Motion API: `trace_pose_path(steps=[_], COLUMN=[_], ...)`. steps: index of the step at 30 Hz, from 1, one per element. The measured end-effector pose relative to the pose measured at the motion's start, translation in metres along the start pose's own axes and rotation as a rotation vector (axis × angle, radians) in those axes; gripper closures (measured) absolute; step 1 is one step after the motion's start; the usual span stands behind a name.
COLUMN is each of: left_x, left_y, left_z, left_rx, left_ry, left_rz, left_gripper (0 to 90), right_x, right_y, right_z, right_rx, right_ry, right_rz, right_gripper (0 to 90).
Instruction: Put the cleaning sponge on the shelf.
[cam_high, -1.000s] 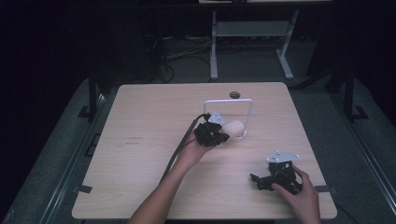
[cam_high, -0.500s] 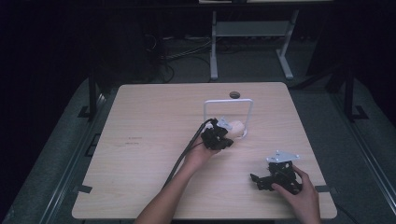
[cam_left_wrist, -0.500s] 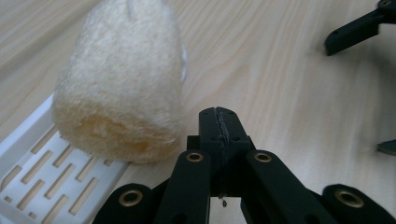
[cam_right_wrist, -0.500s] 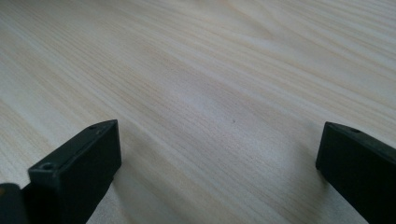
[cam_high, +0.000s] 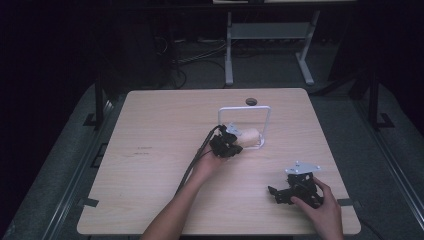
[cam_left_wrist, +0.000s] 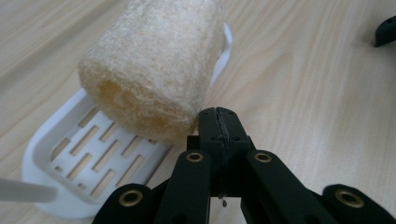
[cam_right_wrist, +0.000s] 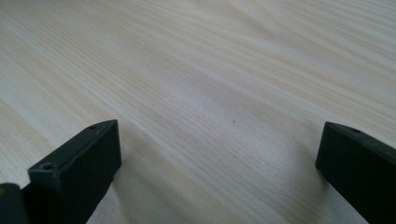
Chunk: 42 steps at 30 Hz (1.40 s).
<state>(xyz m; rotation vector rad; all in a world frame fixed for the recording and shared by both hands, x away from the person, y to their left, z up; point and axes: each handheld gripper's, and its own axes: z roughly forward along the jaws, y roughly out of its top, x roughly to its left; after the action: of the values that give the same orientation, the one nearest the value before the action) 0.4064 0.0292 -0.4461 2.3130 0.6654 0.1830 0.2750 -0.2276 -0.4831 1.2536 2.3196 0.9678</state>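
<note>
On its white tray (cam_left_wrist: 70, 158) the loofah roll (cam_left_wrist: 154, 65) lies lengthwise (open end toward camera)

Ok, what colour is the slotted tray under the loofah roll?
White slotted plastic tray, clearest in the left gripper view.

In your left gripper view, the pale fibrous loofah cylinder (cam_left_wrist: 154, 70) runs off the top edge and covers much of the white slotted plastic tray (cam_left_wrist: 88, 163) beneath it, whose thin white wire handle (cam_left_wrist: 23, 191) is a blurred bar cut off at the left edge. The black part (cam_left_wrist: 386, 30) at that view's upper right corner is cropped too short for you to identify. In the high view, your left gripper (cam_high: 226, 145) hides the near end of the loofah, and both forearms leave by the bottom edge.
</note>
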Motion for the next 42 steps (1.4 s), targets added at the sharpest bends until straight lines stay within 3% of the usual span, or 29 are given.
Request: trace_pose_path(steps=[12, 24, 30, 42], left_x=[0.007, 0.003, 0.000, -0.003], left_y=[-0.006, -0.013, -0.021, -0.047], left_z=[-0.004, -0.023, -0.038, -0.062], left_rx=[0.011, 0.008, 0.017, 0.009], left_ry=[0.043, 0.007, -0.002, 0.008], left_rz=[-0.007, -0.002, -0.001, -0.005], left_gripper=[89.7, 80.9, 70.8, 36.1], right_x=[0.000, 0.000, 0.000, 0.000], right_y=[0.000, 0.000, 0.000, 0.000], right_z=[0.000, 0.000, 0.000, 0.000], right_rx=[0.001, 0.001, 0.001, 0.000], right_ry=[0.001, 0.001, 0.001, 0.001], right_rz=[0.000, 0.001, 0.001, 0.001], right_gripper=[0.0, 0.0, 0.0, 0.0])
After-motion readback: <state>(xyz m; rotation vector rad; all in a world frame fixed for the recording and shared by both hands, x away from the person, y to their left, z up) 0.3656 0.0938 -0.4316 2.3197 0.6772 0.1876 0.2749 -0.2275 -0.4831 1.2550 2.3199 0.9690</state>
